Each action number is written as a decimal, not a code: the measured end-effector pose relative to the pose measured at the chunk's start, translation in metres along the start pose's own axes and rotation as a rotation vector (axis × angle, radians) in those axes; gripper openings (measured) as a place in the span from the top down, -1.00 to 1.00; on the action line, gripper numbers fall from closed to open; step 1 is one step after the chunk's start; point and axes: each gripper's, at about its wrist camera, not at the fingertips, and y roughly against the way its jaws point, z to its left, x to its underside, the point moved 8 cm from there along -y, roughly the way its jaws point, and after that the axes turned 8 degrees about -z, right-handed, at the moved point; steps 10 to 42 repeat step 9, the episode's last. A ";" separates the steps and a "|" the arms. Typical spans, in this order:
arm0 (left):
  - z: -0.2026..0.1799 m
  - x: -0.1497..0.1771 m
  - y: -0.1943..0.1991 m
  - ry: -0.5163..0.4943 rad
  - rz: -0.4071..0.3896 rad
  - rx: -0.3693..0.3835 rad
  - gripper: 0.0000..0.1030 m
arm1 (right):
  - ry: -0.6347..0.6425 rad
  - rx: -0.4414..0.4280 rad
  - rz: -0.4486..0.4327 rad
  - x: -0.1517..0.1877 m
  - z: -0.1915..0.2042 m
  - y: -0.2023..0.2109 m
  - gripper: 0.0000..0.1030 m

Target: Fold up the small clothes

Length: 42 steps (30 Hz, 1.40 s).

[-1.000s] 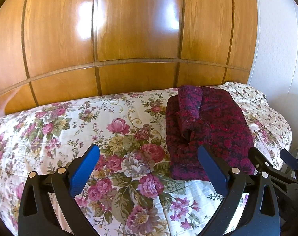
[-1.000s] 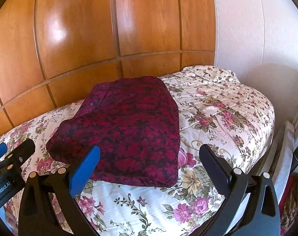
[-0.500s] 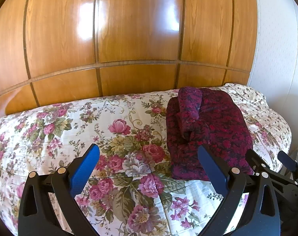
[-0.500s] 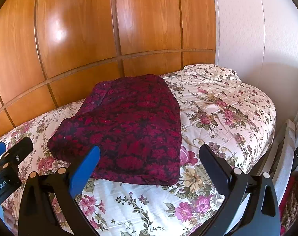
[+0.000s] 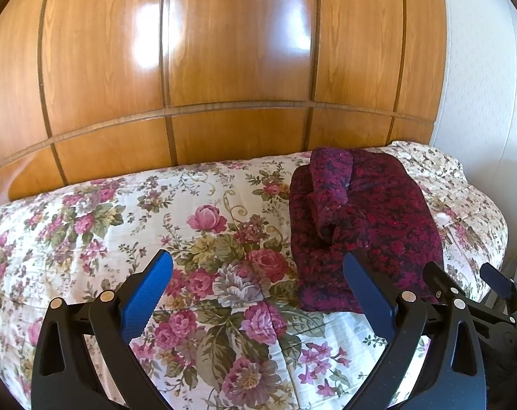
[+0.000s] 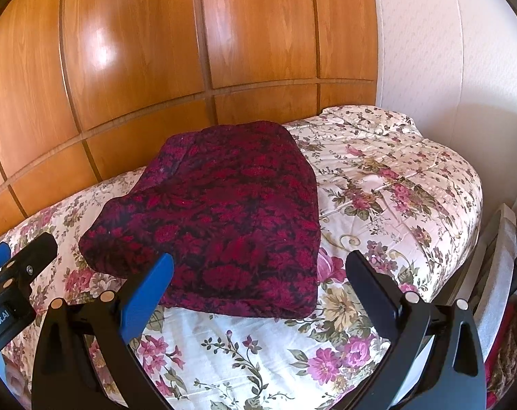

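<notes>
Left claw (image 5: 258, 294) & right claw (image 6: 258, 294) both spread wide, nothing held. Folded red garment (image 6: 224, 212) lies on bed (image 6: 378, 184), just ahead of right claw, ahead-right of left.

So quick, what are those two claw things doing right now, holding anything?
Left gripper: open, holding nothing.
Right gripper: open, empty, above the folded dark red floral garment.
</notes>
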 end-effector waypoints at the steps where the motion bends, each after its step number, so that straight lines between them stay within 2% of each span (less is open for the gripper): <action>1: 0.000 0.001 -0.001 0.001 0.005 -0.003 -0.92 | -0.001 0.000 0.001 0.000 0.000 -0.001 -0.95; 9: 0.007 0.003 -0.005 0.029 0.007 -0.034 -0.92 | -0.003 -0.001 0.003 -0.001 0.000 -0.003 -0.95; 42: 0.007 0.003 -0.005 0.029 0.007 -0.034 -0.92 | -0.003 -0.001 0.003 -0.001 0.000 -0.003 -0.95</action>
